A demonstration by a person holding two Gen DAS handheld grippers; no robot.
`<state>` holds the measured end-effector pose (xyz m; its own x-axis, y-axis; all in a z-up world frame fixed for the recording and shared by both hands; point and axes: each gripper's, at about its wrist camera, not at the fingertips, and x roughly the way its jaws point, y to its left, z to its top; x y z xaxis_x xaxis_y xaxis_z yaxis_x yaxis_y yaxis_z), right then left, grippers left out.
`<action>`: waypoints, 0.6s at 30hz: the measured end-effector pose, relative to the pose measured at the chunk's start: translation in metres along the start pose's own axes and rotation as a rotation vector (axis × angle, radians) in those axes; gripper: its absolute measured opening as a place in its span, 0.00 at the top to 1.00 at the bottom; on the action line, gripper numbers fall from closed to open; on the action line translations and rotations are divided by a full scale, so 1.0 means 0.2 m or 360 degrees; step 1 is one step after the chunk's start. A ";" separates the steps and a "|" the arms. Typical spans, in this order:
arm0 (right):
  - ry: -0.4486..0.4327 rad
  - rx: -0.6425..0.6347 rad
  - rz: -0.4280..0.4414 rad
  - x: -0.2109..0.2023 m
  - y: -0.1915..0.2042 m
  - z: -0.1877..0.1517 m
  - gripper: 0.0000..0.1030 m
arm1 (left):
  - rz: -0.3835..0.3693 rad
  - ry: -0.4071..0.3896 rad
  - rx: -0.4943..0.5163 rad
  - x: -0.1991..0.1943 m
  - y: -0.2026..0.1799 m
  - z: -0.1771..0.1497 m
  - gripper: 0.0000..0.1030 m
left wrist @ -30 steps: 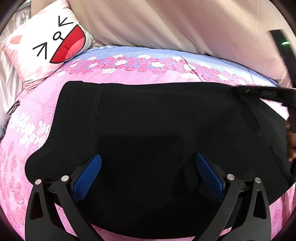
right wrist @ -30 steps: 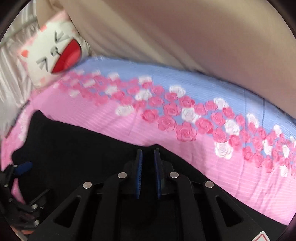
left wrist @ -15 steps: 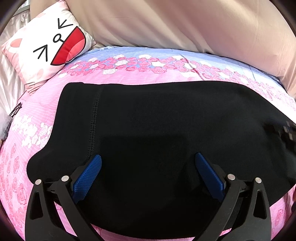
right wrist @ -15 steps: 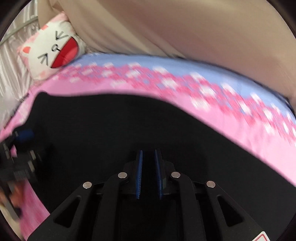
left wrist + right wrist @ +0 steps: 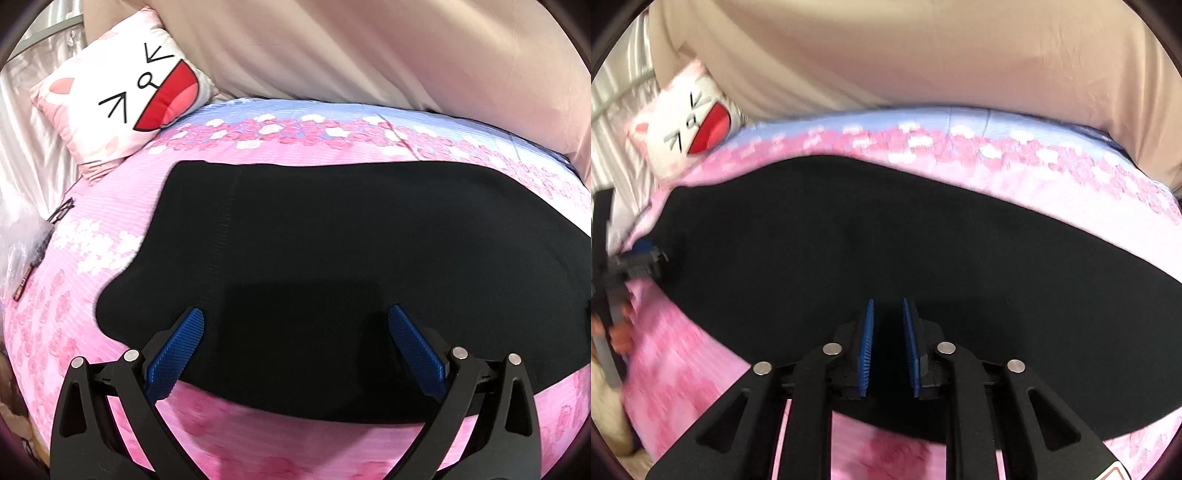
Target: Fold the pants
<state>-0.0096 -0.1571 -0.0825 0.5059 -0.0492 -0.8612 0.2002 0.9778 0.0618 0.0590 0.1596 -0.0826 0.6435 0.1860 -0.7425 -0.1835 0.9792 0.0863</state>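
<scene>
The black pants (image 5: 332,251) lie flat and folded on the pink flowered bedspread (image 5: 92,236). My left gripper (image 5: 295,317) is open wide just above their near edge, holding nothing. In the right wrist view the pants (image 5: 886,236) spread across the bed, and my right gripper (image 5: 888,306) hovers over their near part with its blue pads (image 5: 867,343) a narrow gap apart and nothing between them. The left gripper (image 5: 639,258) shows blurred at the far left edge of that view.
A white cat-face pillow (image 5: 125,99) leans at the back left of the bed. A beige sheet (image 5: 369,48) hangs along the far side. Glasses (image 5: 61,212) and a plastic bag (image 5: 18,251) lie at the left edge.
My right gripper has let go of the pants, pulled back toward me and opened slightly. The left gripper has drawn back a little and stays open.
</scene>
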 end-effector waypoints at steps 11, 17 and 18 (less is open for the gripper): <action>-0.0167 0.0170 -0.0239 -0.32 -0.33 -0.13 0.78 | 0.0176 -0.0127 0.0018 -0.05 0.11 0.12 0.05; -0.0274 0.0604 -0.0778 -0.65 -1.14 -0.28 0.58 | 0.0006 -0.0295 0.0165 -0.33 -0.17 0.16 0.05; -0.0284 0.0676 -0.0793 -0.69 -1.25 -0.30 0.58 | -0.0063 -0.0276 0.0190 -0.34 -0.25 0.15 0.05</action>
<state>-0.1798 -0.3827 -0.0098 0.3913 -0.5419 -0.7438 0.7391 0.6666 -0.0968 0.0476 0.1008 -0.0163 0.7685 0.1485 -0.6223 -0.0729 0.9867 0.1454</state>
